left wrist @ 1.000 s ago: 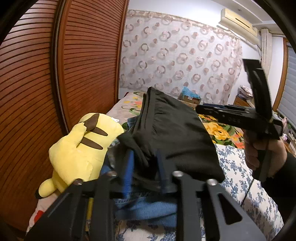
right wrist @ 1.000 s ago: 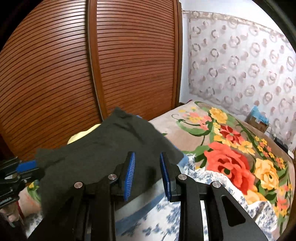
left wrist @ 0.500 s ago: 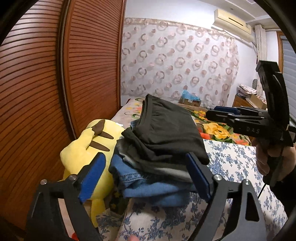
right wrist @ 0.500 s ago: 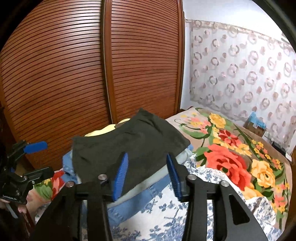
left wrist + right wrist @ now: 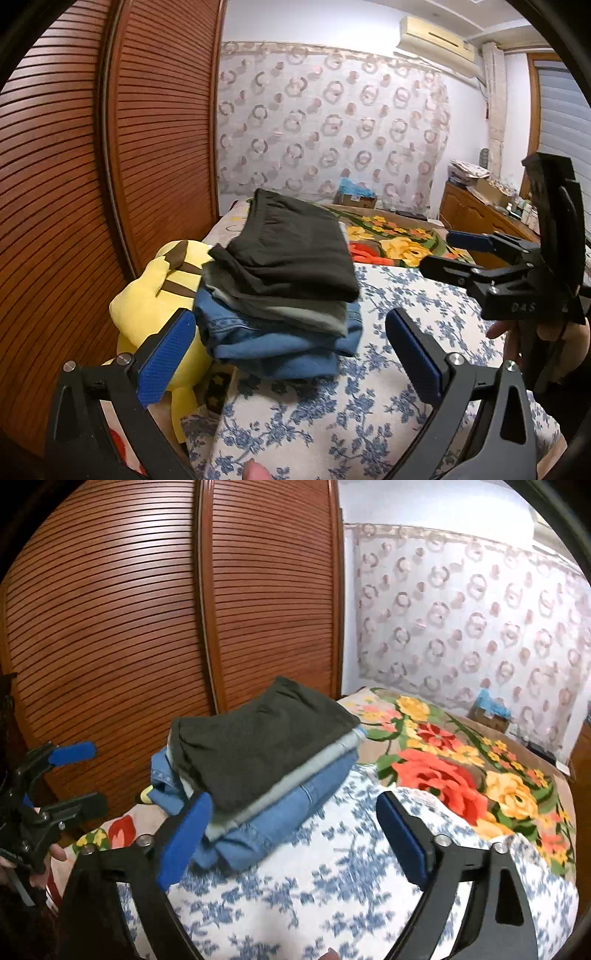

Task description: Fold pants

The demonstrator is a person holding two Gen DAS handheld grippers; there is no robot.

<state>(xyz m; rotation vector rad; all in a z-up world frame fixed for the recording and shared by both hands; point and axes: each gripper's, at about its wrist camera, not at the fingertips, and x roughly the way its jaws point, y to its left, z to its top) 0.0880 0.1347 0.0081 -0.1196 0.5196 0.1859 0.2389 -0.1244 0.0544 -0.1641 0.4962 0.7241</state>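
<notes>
Folded dark grey pants (image 5: 291,254) lie on top of a stack, over a grey-green garment (image 5: 295,310) and blue jeans (image 5: 280,343), on the bed. The same pants show in the right wrist view (image 5: 255,749). My left gripper (image 5: 291,354) is open and empty, a little short of the stack. My right gripper (image 5: 291,834) is open and empty, with its left pad close to the stack's near corner. The right gripper also shows at the right of the left wrist view (image 5: 454,251), and the left gripper shows at the left of the right wrist view (image 5: 79,779).
A yellow plush toy (image 5: 159,299) lies left of the stack against the wooden slatted wardrobe doors (image 5: 92,177). The bed has a blue floral sheet (image 5: 332,417) and a bright flowered blanket (image 5: 461,782). A dresser (image 5: 476,218) stands at the far right.
The left gripper let go of the dark pants, opened wide and drew back. The right gripper also opened wider and backed away. The pants now rest flat on the stack.
</notes>
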